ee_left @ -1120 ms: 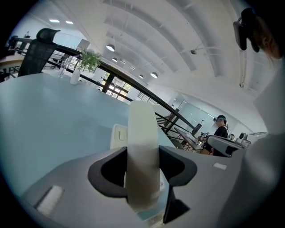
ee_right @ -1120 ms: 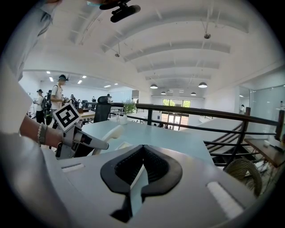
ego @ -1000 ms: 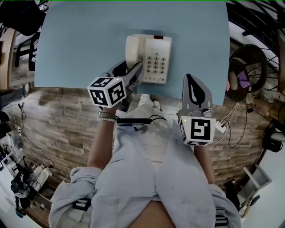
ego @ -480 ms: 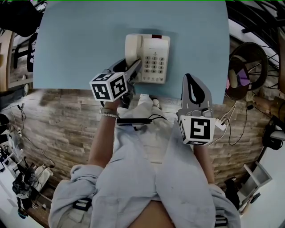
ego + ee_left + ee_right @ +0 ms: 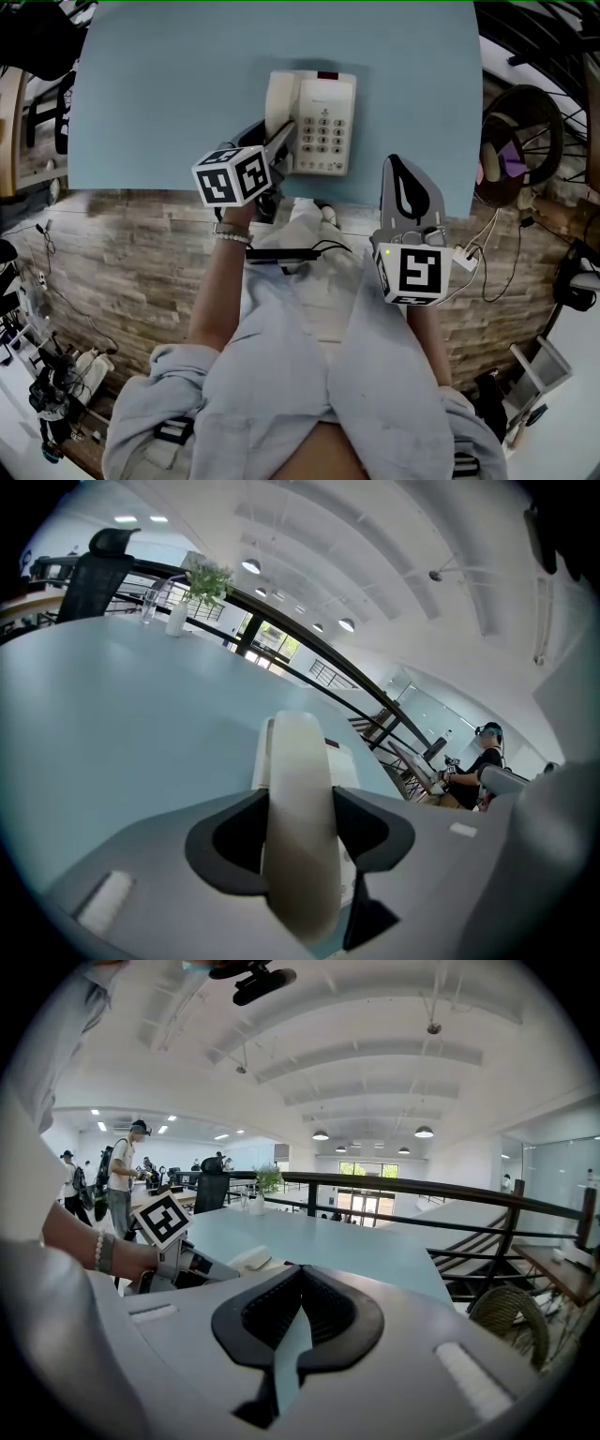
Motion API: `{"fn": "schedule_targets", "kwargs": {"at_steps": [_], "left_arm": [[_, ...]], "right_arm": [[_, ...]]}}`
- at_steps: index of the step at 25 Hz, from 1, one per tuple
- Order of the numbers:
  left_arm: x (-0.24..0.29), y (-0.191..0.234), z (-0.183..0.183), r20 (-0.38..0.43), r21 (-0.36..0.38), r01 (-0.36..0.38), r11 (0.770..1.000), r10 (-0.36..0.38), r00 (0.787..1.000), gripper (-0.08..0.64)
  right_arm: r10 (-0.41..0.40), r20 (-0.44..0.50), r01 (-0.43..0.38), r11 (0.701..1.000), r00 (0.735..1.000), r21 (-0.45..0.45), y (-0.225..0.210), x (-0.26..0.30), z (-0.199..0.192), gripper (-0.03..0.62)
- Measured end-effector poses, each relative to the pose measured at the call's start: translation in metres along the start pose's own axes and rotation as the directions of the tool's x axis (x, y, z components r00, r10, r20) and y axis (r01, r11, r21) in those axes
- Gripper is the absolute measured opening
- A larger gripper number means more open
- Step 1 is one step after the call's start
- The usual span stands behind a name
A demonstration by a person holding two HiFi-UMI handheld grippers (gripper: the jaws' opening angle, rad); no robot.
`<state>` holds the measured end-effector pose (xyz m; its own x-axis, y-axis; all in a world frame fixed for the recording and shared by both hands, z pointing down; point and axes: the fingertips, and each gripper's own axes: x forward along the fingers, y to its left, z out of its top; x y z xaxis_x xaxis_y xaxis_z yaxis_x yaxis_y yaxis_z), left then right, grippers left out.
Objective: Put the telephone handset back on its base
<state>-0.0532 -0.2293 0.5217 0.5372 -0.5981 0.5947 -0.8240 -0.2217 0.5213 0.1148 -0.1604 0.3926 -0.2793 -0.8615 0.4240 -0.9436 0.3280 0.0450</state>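
Handset (image 5: pixel 280 105) along left side of base (image 5: pixel 325 127) on counter (image 5: pixel 169 94), seating unclear | my left gripper (image 5: pixel 281 148): jaws clenched on its near end | my guess: light, stiff, slick plastic; grip narrow middle squarely | my right gripper (image 5: pixel 401 171): jaws closed, empty, right of base

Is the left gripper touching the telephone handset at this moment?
Touching. In the left gripper view, the left gripper has both jaws pressed against the sides of the handset, with no gap visible on either side.
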Motion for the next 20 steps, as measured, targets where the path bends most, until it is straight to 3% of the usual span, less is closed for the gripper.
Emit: {"fn": "schedule_targets", "kwargs": {"at_steps": [6,20], "left_arm": [[0.0017,0.0043,0.0024,0.007,-0.024,-0.030,0.999,0.030,1.000,0.212],[0.0072,0.0026,-0.0022,-0.017,0.020,-0.174,0.985,0.174,0.985,0.212]], "right_arm": [[0.002,-0.010,-0.002,1.000,1.000,-0.005,0.0010,0.0011,0.0009,0.008],[0.004,-0.008,-0.004,1.000,1.000,-0.003,0.0043,-0.0007,-0.0007,0.008]]}}
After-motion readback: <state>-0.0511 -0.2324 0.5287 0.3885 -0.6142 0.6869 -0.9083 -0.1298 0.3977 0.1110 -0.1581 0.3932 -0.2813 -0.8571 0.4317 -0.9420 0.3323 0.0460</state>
